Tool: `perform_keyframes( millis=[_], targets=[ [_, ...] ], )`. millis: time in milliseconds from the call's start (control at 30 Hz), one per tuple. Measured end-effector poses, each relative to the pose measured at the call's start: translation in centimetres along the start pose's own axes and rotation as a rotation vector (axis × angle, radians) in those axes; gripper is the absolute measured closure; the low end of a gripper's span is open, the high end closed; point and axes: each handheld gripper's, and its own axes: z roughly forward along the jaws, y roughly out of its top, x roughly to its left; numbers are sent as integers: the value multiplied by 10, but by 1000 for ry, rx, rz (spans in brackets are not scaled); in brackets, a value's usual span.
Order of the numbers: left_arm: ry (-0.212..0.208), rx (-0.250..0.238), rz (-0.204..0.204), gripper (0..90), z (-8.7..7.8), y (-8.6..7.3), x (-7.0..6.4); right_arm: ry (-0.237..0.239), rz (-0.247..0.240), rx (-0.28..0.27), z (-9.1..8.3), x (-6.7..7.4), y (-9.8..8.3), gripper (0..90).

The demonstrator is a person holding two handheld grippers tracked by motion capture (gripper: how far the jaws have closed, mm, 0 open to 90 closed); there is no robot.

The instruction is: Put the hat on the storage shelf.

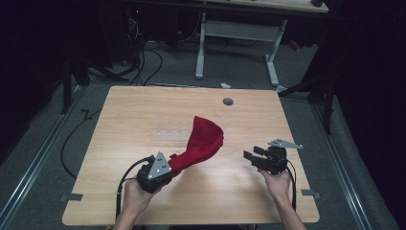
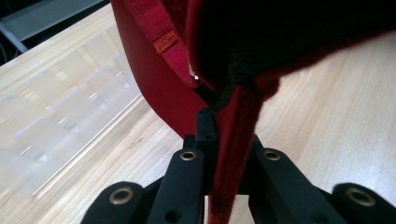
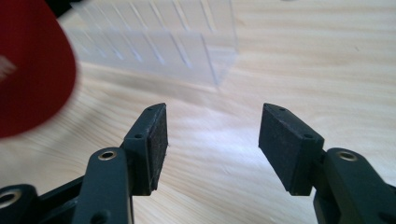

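A red cloth (image 1: 203, 139) with a small orange label rises from the wooden table (image 1: 134, 105) near its middle. My left gripper (image 1: 174, 165) is shut on its lower edge, at the front left. In the left gripper view the jaws (image 2: 219, 116) pinch a folded strip of the red cloth (image 2: 159, 88), which towers above them. My right gripper (image 1: 249, 155) hovers at the front right, pointing left toward the cloth and apart from it. In the right gripper view it (image 3: 212, 135) stands open with bare table between the pads, and the red cloth (image 3: 32, 70) is blurred at the left edge.
A clear plastic tray (image 1: 170, 134) with ribbed compartments lies flat behind the cloth, also seen as the clear tray (image 2: 60, 130) and the clear tray (image 3: 154, 42). A grey round cap (image 1: 228, 101) sits in the table's far side. A white desk frame (image 1: 234, 33) and floor cables lie beyond.
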Motion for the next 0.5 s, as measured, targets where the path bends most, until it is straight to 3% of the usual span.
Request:
perform_keyframes(
  millis=[200,233,500],
  targets=[
    [22,-24,-32,856,-2,6,8,-77,-44,37,12,-3,-15,410],
    [30,-37,-52,856,-1,8,10,-108,-68,53,16,-5,-19,404],
    [47,-75,-101,856,-5,16,20,-175,-114,83,25,-5,-28,396]
  ],
)
